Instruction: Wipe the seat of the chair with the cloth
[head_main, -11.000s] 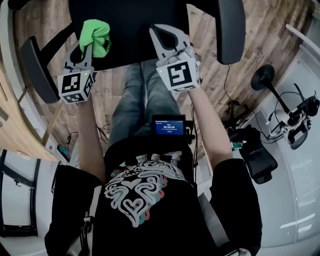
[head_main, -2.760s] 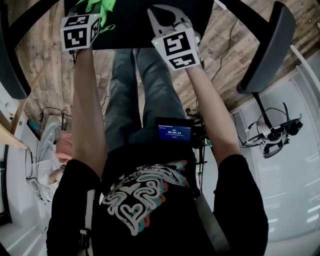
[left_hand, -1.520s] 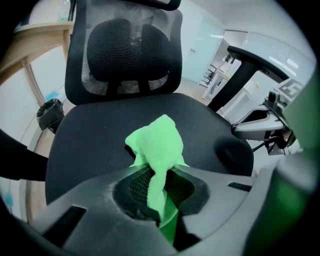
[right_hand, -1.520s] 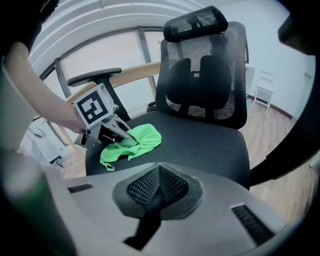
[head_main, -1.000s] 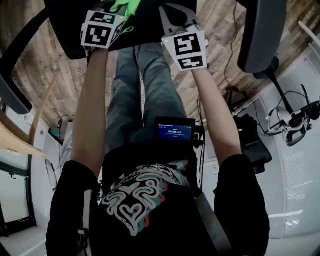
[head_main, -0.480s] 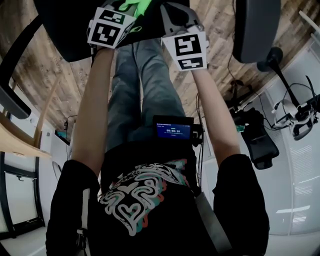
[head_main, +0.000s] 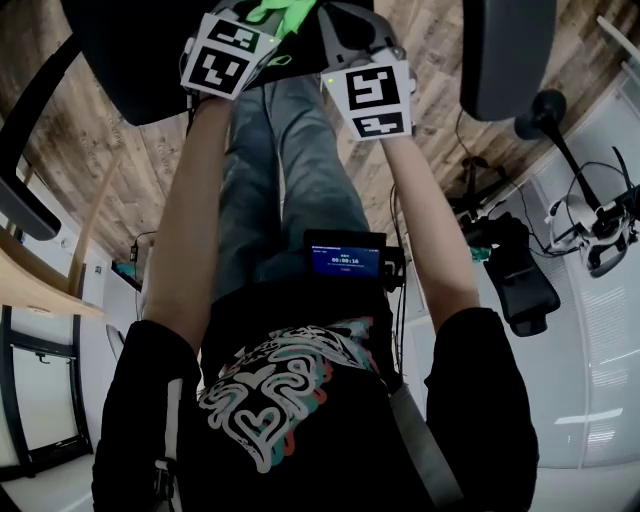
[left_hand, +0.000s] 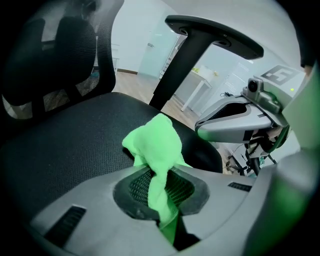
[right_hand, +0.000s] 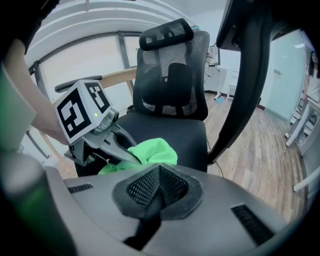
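The black mesh chair seat (left_hand: 60, 150) lies under both grippers. My left gripper (left_hand: 161, 172) is shut on a bright green cloth (left_hand: 152, 142), which bunches out ahead of the jaws just over the seat. In the head view the left gripper (head_main: 268, 22) and the cloth (head_main: 282, 10) are at the top edge, over the seat's front (head_main: 140, 50). My right gripper (right_hand: 159, 172) is shut with nothing between its pads, close to the right of the left one (right_hand: 95, 130). In the right gripper view the cloth (right_hand: 152, 150) rests against the seat (right_hand: 175, 132).
The chair's backrest (right_hand: 172, 75) and headrest (right_hand: 165, 32) stand beyond the seat. The armrests (head_main: 505, 50) (head_main: 25, 150) flank the seat on each side. A person's legs and a small screen (head_main: 345, 260) are below. Cables and another chair base (head_main: 520, 290) sit on the wood floor at right.
The left gripper has moved a little to the right along the seat's front with the cloth, closer to the right gripper. The right gripper has barely moved.
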